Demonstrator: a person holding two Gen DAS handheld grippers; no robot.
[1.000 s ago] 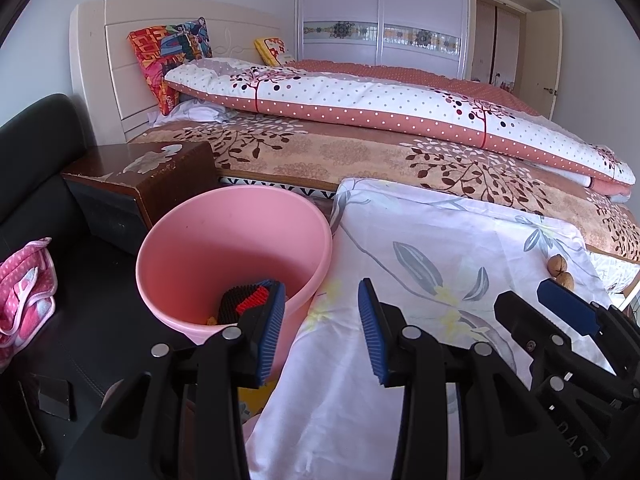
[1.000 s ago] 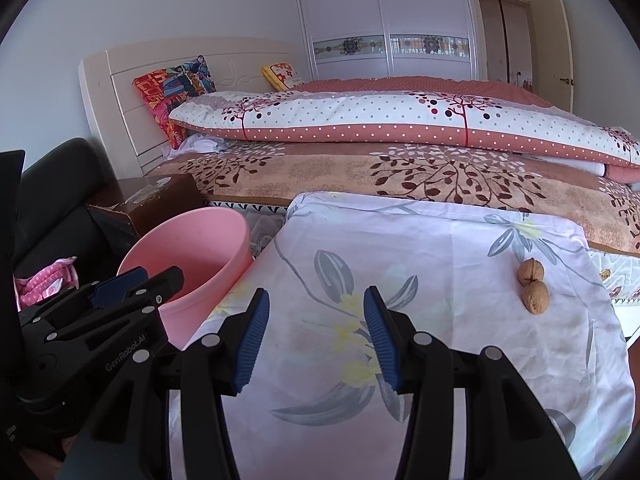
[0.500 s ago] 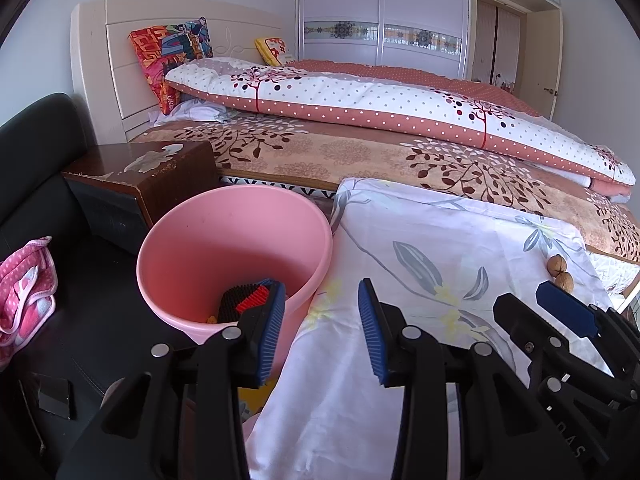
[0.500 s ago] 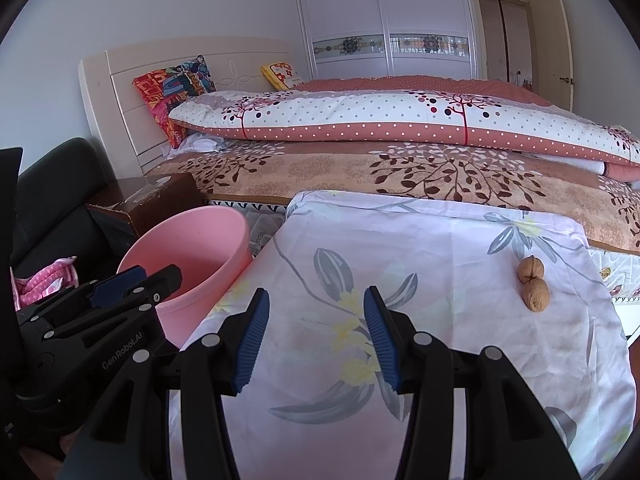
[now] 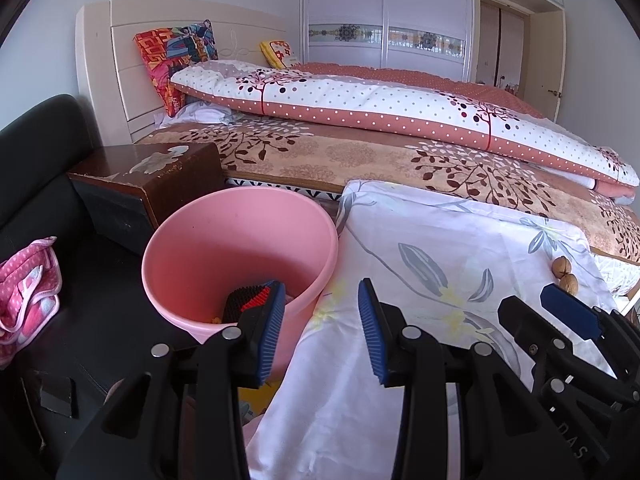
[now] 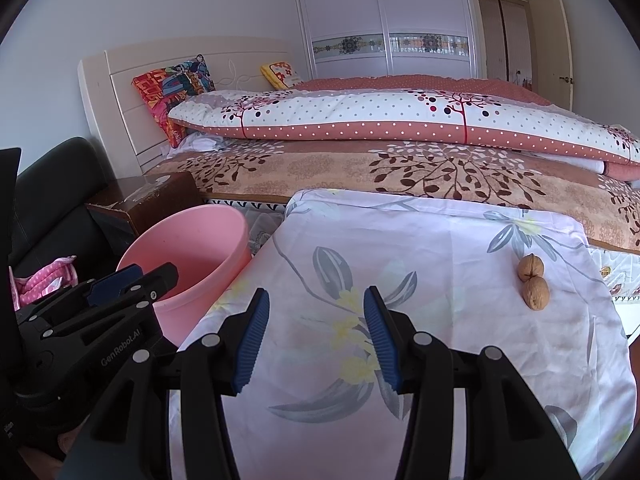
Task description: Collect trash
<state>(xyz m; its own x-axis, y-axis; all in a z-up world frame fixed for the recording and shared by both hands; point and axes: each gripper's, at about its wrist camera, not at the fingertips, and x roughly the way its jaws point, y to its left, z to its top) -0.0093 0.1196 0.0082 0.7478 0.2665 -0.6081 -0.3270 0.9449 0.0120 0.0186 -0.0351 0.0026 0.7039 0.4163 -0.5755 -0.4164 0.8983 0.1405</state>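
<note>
I judge I am between pickups: both grippers carry nothing, and two walnuts lie touching each other on the floral cloth at the right of the right wrist frame, well apart from either tool. They look like the trash left to gather. The pink bin stands at centre left of the left wrist frame, just beside the cloth's left edge, with a black and red item already at its bottom.

My right gripper sits low in the centre of its frame, fingers spread wide with only cloth showing between them, pointing toward the bed. The next move, as I read it, calls for swinging it to the right and forward until the blue pads straddle the nearer walnut, then closing gently, since a round shell may roll off.

My left gripper is also parted and empty at the bottom centre of its frame, its left finger in front of the bin's rim and its right finger over the cloth.
</note>
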